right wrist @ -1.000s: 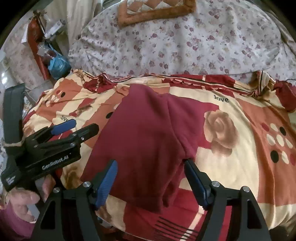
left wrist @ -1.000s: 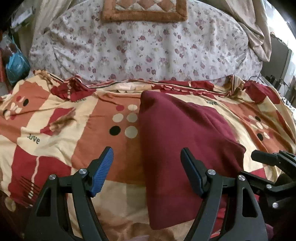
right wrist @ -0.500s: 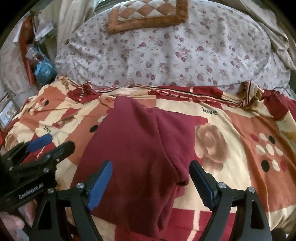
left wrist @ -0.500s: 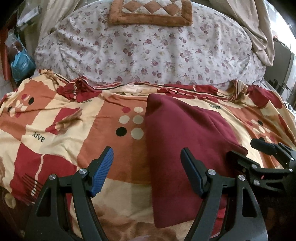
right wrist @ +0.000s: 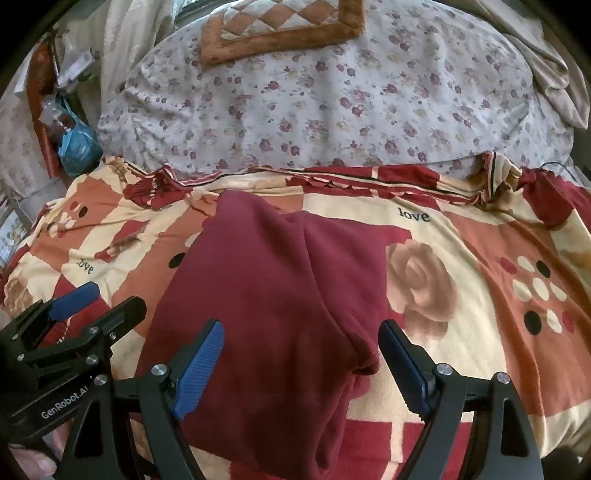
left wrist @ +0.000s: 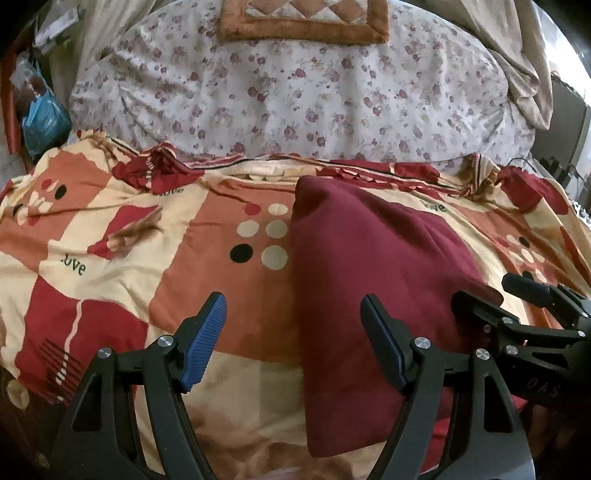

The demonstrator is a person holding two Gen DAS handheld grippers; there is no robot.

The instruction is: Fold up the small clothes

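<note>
A dark red garment (left wrist: pixel 373 280) lies folded lengthwise on the patterned bedspread (left wrist: pixel 147 258); it also shows in the right wrist view (right wrist: pixel 269 306). My left gripper (left wrist: pixel 295 336) is open and empty, just above the garment's near left edge. My right gripper (right wrist: pixel 301 363) is open and empty, over the garment's near right part. The right gripper shows at the right of the left wrist view (left wrist: pixel 517 314). The left gripper shows at the left of the right wrist view (right wrist: pixel 74 314).
A floral sheet (left wrist: pixel 295 96) covers the bed beyond the bedspread. A brown quilted cushion (left wrist: pixel 306 18) lies at the far end. A blue bag (right wrist: pixel 77 144) sits off the bed's left side. Beige cloth (left wrist: pixel 517 55) hangs at the far right.
Both grippers have moved a little forward and lower over the garment. The garment has not moved. Both stay open.
</note>
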